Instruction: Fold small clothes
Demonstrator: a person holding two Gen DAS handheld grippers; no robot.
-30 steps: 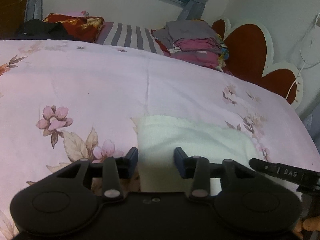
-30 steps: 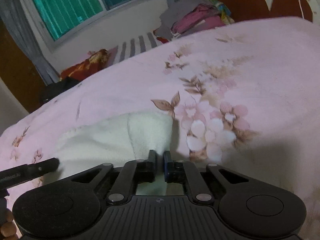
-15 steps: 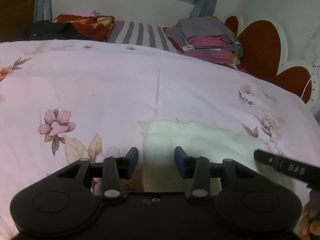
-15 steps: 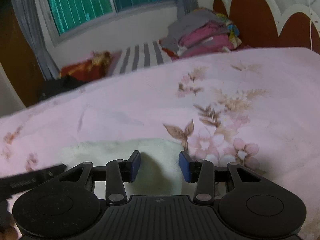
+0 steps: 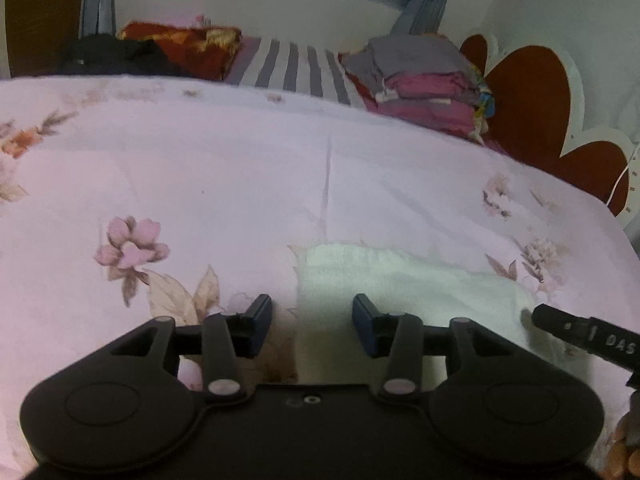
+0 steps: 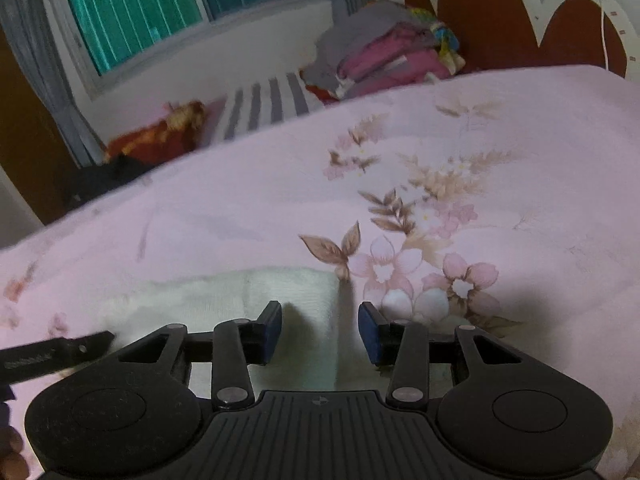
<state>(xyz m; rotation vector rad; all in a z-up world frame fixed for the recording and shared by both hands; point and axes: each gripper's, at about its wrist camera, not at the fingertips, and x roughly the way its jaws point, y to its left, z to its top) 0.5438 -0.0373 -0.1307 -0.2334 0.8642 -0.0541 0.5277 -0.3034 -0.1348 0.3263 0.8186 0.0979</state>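
Observation:
A small white fleecy garment (image 5: 404,292) lies flat on the pink flowered bedspread (image 5: 240,184). My left gripper (image 5: 312,326) is open, its jaws straddling the garment's left edge without pinching it. In the right wrist view the same white garment (image 6: 248,300) sits with its right edge under my right gripper (image 6: 320,330), which is open with its blue pads apart above the cloth. The black tip of the right gripper (image 5: 584,338) shows at the left view's right edge, and the left gripper's tip (image 6: 56,354) at the right view's left edge.
A stack of folded grey and pink clothes (image 5: 424,80) sits at the bed's far side by the red scalloped headboard (image 5: 536,120). A striped pillow (image 5: 292,66), a red patterned cloth (image 5: 180,46) and a dark bundle (image 5: 112,56) lie under the window.
My right gripper went from shut on the garment's edge to open, leaving the cloth flat on the bed. The left gripper stayed open and both views tilted slightly.

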